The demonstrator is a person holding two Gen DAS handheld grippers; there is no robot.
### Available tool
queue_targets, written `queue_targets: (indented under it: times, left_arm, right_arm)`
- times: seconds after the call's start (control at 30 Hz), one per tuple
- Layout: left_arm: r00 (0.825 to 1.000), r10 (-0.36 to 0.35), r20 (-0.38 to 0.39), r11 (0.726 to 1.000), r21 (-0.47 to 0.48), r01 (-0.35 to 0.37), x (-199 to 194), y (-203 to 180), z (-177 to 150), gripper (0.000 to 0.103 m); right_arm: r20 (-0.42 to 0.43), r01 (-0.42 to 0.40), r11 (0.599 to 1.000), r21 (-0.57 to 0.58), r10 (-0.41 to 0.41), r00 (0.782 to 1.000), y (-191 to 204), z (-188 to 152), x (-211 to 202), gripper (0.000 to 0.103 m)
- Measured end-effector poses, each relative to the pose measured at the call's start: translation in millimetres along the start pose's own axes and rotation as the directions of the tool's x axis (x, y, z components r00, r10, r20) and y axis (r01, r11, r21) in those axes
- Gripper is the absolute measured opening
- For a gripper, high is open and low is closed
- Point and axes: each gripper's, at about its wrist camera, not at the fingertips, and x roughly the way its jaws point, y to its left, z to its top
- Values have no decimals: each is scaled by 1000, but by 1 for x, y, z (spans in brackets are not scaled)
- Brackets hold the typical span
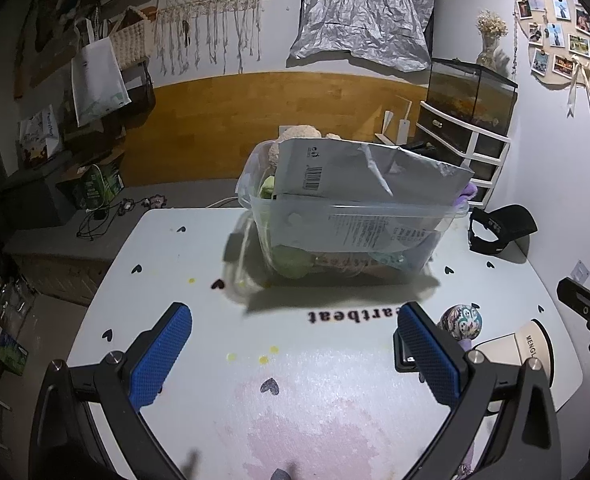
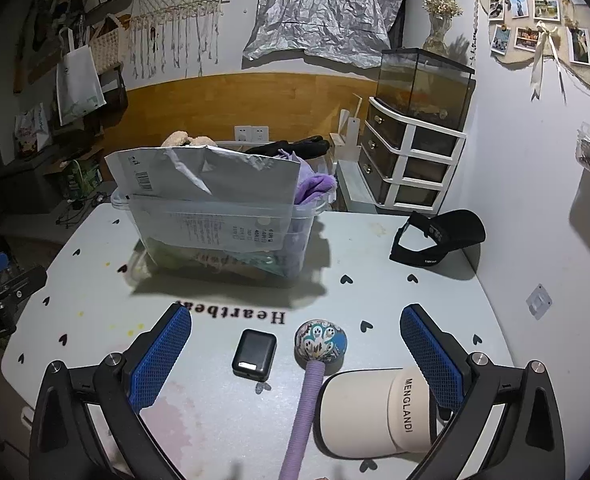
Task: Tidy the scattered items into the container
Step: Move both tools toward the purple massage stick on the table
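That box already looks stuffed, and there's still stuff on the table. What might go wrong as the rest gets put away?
1. The clear bin is already heaped: a grey mailer bag stands above its rim, so added items may slide off.
2. The massage mallet has a round head and may roll when nudged.
3. The small black case lies flat beside the mallet, so the open right hand-held gripper may bump one while taking the other.
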Motion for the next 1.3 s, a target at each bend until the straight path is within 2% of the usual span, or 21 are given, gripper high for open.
queue_targets:
  times: [0.13,0.2,0.6,0.93,1.17,1.3]
  left_arm:
    - [1000,3,7,1000,2,-3,-2,0,1,103]
    - [1000,5,11,1000,3,-5,-2,0,1,103]
    - [1000,8,22,1000,-1,-8,3,-3,-1,103]
    - [1000,-7,-10,1000,-1,7,12,-7,-6,103]
    - [998,-17,-52,1000,23,19,23,-16,-14,103]
    - [997,-26,-79,999,40,29,32,-22,-17,103]
  right_arm:
    - [17,-18,999,30,17,1000,-7,-4,-5,103]
    - [1,-17,999,37,17,1000,-9,-1,1,103]
    - [-4,13,1000,4,-13,1000,-2,-1,1,103]
    - [3,13,999,37,-13,1000,-8,-5,5,103]
    - [-45,9,999,43,-8,999,-12,-14,13,103]
    - [-111,4,997,81,5,994,-23,-24,23,103]
